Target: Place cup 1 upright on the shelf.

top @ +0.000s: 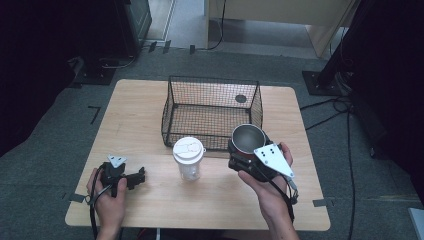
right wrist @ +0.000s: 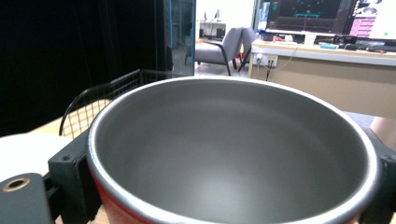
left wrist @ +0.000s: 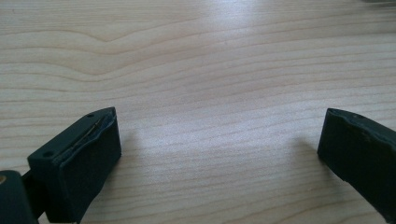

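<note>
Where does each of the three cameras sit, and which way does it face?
High view: above the person's side, looking down on table, basket, forearms.
Left gripper view: on the left gripper, facing bare tabletop, jaws wide apart.
Right gripper view: on the right gripper, facing the metal cup it clamps.
Shared: high and right gripper views both show cup and basket.

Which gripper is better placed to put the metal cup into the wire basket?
Right. The right gripper already holds the metal cup beside the wire basket; the left gripper is open, farther away.
</note>
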Available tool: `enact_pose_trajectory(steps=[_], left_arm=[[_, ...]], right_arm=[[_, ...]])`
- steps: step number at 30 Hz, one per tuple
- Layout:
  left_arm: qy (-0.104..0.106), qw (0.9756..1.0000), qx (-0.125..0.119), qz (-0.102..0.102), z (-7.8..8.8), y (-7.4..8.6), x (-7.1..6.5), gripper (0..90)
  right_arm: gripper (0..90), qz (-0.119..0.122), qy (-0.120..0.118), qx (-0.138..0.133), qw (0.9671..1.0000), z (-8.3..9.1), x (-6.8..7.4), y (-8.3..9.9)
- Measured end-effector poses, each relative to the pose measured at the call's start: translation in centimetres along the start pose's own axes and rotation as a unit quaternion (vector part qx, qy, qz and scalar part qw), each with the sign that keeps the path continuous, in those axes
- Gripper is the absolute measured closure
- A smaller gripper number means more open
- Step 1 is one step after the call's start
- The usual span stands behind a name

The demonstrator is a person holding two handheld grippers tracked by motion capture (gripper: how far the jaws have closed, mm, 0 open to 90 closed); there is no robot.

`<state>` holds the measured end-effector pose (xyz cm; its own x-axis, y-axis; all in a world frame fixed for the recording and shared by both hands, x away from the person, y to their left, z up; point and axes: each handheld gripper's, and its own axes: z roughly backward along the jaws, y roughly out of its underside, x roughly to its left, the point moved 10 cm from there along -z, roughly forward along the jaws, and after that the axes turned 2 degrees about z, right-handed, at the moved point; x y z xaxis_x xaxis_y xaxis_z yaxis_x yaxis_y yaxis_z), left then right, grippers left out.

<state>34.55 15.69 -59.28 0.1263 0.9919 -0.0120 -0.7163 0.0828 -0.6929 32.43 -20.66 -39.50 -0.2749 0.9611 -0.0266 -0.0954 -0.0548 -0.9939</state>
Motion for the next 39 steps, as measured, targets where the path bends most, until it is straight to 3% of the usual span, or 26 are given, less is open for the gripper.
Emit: enact_pose_trajectory(steps=[18, 24, 30, 35, 39], left_arm=[[0.0, 1.0, 0.0, 0.0, 0.0, 0.0, 0.0, 0.0], [0.0, 1.0, 0.001, 0.0, 0.0, 0.0, 0.0, 0.0], [0.0, 1.0, 0.0, 0.0, 0.0, 0.0, 0.0, 0.0], [0.0, 1.0, 0.0, 0.0, 0.0, 0.0, 0.0, 0.0], [0.0, 1.0, 0.001, 0.0, 0.0, 0.0, 0.0, 0.0]], right_arm=[[7.0, -0.024, -0.009, -0.047, 0.9986, -3.1, -0.7, -3.0], [7.0, -0.032, -0.003, -0.05, 0.9983, -4.7, -1.1, -3.5], [6.9, -0.024, 0.004, -0.046, 0.9987, -6.5, -1.5, -3.8], [6.9, -0.018, 0.01, -0.042, 0.9989, -7.6, -1.6, -3.6], [6.9, -0.027, 0.014, -0.038, 0.9988, -9.4, -2.0, -2.9]])
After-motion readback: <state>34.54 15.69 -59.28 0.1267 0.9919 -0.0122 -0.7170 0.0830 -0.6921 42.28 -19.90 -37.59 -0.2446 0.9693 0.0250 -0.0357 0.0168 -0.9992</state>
